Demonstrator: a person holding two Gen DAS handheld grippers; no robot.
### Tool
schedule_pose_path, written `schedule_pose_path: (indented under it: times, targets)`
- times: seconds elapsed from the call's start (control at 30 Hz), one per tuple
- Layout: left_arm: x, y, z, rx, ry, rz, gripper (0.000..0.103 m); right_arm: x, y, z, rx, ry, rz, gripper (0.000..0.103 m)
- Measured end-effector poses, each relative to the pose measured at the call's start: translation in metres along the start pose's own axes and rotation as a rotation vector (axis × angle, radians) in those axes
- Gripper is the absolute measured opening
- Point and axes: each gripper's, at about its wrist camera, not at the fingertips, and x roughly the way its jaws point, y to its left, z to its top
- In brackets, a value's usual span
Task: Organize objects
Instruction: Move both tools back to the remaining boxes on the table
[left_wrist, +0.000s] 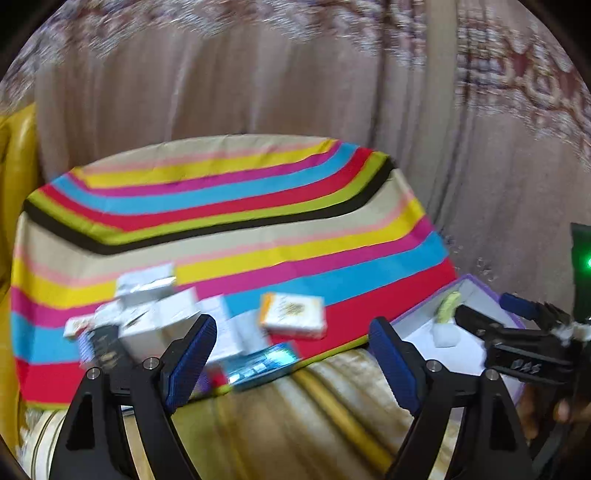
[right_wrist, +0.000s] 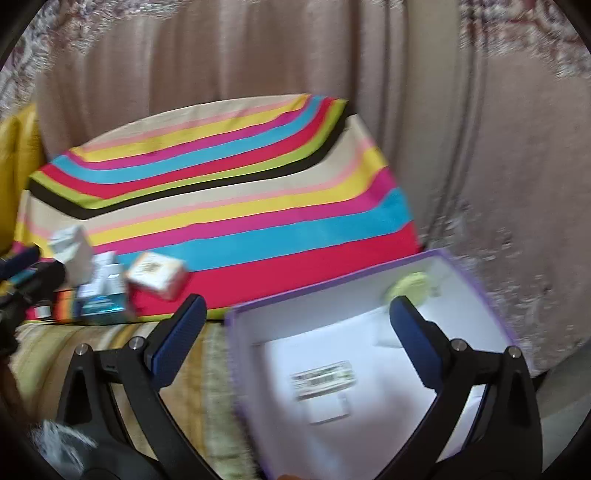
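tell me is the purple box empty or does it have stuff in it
Not empty. The open purple box already holds a pale green item at its far wall and a small white packet on its floor.

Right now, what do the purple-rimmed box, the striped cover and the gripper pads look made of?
Purple-rimmed box: looks like rigid cardboard, matte white inside, thin straight walls, printed label on the floor.
Striped cover: woven cloth, matte, creased and draping over the edge.
Gripper pads: probably rubber or textured plastic, blue with fine ribbing; blur leaves it open.
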Motion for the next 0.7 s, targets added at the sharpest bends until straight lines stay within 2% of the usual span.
schedule_pose_path:
  times: [0.1, 0.2, 0.33, 0.53, 0.7]
  targets:
    - [-0.005, 0.025, -0.007, -0.076, 0.010, -0.002, 0.085, 0.006, 0.012, -0.001, 0.013, 0.044, 0.108, 0.100]
    - [-0.013, 0.049, -0.014, -0.154, 0.015, 0.005, 0.085, 0.012, 0.035, -0.005, -0.025, 0.085, 0.163, 0.100]
    - [-0.019, 0.069, -0.022, -0.203, 0.022, 0.023, 0.085, 0.024, 0.057, -0.007, -0.039, 0.153, 0.226, 0.100]
    - [-0.020, 0.105, -0.035, -0.323, 0.047, 0.035, 0.085, 0.044, 0.078, -0.011, -0.033, 0.222, 0.278, 0.100]
    - [-0.016, 0.126, -0.041, -0.393, 0.052, 0.020, 0.082, 0.057, 0.097, -0.013, -0.050, 0.261, 0.281, 0.100]
